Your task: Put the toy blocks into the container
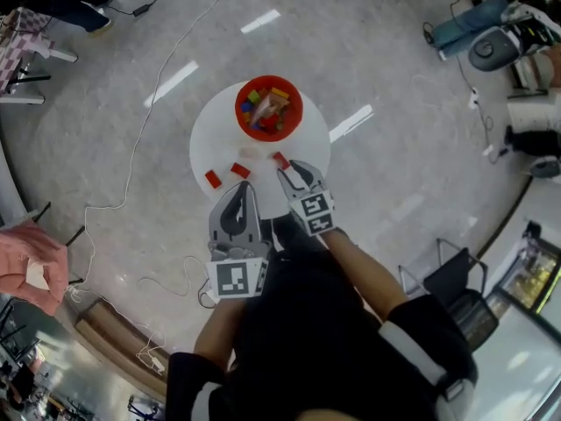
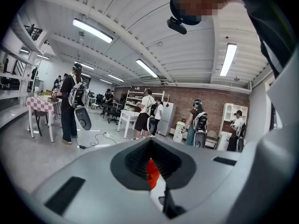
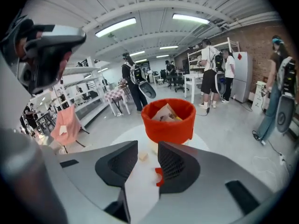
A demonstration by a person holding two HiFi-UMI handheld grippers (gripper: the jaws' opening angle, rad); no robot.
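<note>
- Around the round white bench (image 1: 210, 143), stepping among white cables (image 1: 131, 160) that are trailing over the grey floor, with a pink cloth (image 1: 31, 266) hanging off a chair to the left.
- Working in a hall with other people (image 2: 70, 101) wearing backpacks, a checked-cloth table (image 2: 39, 104) and white shelving (image 2: 133, 99) standing before a brick wall.
- Facing the red container (image 1: 294, 112) at the far side of the bench, heaped with toy blocks (image 1: 266, 110) in red, yellow and green, a pale folded piece (image 3: 164, 113) sticking up among them.
- Looking down on three red blocks (image 1: 213, 179) lying loose on the bench on the near side of the container, each apart from the others.
- Holding the right gripper (image 1: 294, 174) low over the bench with fingers (image 3: 175, 164) apart and pressing on nothing, the rightmost red block (image 1: 280, 160) sitting just beside the right finger, a small beige block (image 3: 142, 156) lying ahead toward the container.
- Holding the left gripper (image 1: 246, 187) with fingers drawn together on nothing, its tip just short of the middle red block (image 1: 240, 170), red showing through the narrow slit.
- Carrying black-and-white square markers on each gripper's cube.
</note>
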